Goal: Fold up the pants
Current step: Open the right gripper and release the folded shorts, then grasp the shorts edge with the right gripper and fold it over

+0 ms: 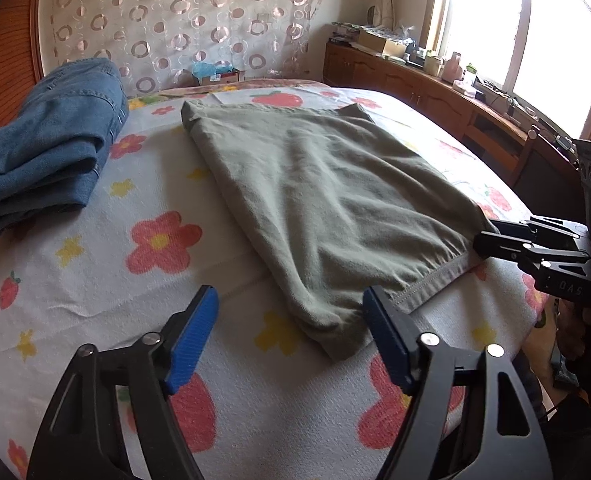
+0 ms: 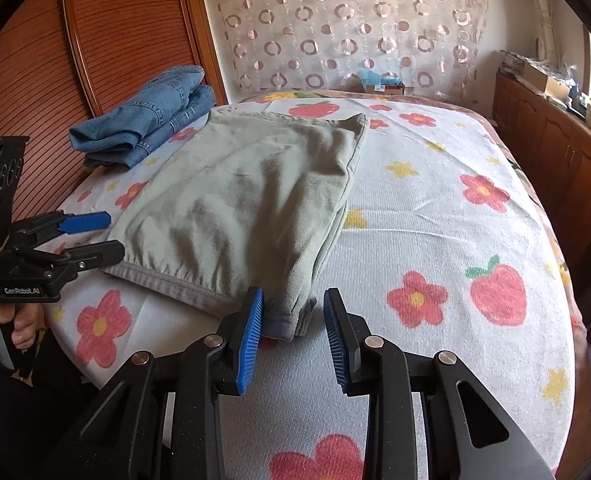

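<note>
Green pants (image 1: 327, 204), folded flat, are laid across a flowered bed cover (image 1: 95, 280), with folded jeans (image 1: 51, 144) set apart toward the headboard (image 2: 127, 28). The left gripper (image 1: 291, 320) is held with jaws apart at the near hem corner, nothing being clasped. The right gripper (image 2: 293, 320) is likewise spread, its blue pads (image 2: 251, 328) placed either side of the other hem corner, the left pad against the cloth.

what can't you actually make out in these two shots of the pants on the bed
- Layers of the green pants: underside hidden by the top layer in both views.
- Right gripper in the left wrist view: fingertips edge-on at the hem, contact unclear.
- Folded jeans: far side hidden by their own bulk.
- Clutter on the cabinet: too small, washed out by window glare.
</note>
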The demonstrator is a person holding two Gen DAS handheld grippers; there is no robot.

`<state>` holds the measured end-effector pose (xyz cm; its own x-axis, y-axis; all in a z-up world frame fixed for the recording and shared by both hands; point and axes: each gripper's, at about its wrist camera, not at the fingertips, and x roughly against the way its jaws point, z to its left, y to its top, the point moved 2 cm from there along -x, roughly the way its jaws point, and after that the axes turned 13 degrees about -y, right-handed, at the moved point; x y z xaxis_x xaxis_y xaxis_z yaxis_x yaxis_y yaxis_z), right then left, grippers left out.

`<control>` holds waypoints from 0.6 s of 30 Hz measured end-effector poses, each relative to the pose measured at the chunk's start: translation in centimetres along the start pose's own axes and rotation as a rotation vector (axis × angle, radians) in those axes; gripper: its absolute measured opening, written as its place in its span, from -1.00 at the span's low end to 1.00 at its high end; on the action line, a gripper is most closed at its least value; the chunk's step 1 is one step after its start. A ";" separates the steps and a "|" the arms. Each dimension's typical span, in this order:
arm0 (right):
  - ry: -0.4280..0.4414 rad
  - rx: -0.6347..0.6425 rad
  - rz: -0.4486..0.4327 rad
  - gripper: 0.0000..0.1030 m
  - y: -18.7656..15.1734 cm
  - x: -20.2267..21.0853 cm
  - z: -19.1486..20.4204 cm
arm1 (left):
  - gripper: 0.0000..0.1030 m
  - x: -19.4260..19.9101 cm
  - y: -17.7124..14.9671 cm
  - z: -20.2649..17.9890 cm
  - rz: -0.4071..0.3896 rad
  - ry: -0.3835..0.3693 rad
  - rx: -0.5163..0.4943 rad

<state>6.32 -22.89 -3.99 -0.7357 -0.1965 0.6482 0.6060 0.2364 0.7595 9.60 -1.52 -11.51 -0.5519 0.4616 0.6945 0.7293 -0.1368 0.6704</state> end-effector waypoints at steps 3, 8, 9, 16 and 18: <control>0.013 0.006 -0.009 -0.38 -0.2 0.1 0.0 | 0.10 -0.1 -0.1 0.0 -0.005 -0.020 0.002; 0.048 0.013 -0.008 -0.62 -0.3 0.0 0.1 | -0.30 -0.2 -0.2 -0.7 -0.002 -0.036 -0.019; 0.051 0.010 -0.005 -0.64 -0.3 0.0 0.2 | -0.36 -0.2 -0.2 -0.8 0.001 -0.036 -0.021; 0.061 0.028 0.002 -0.77 0.1 0.2 0.6 | -0.87 0.3 0.0 -1.3 -0.003 -0.033 -0.034; 0.072 0.020 -0.003 -0.78 0.3 0.6 0.6 | -0.88 1.2 0.1 -1.7 -0.018 -0.042 -0.041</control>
<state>5.85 -22.38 -3.44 -0.7133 -0.2645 0.6491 0.5974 0.2549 0.7604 8.35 -2.47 -10.12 -0.5469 0.5004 0.6712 0.7017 -0.1632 0.6935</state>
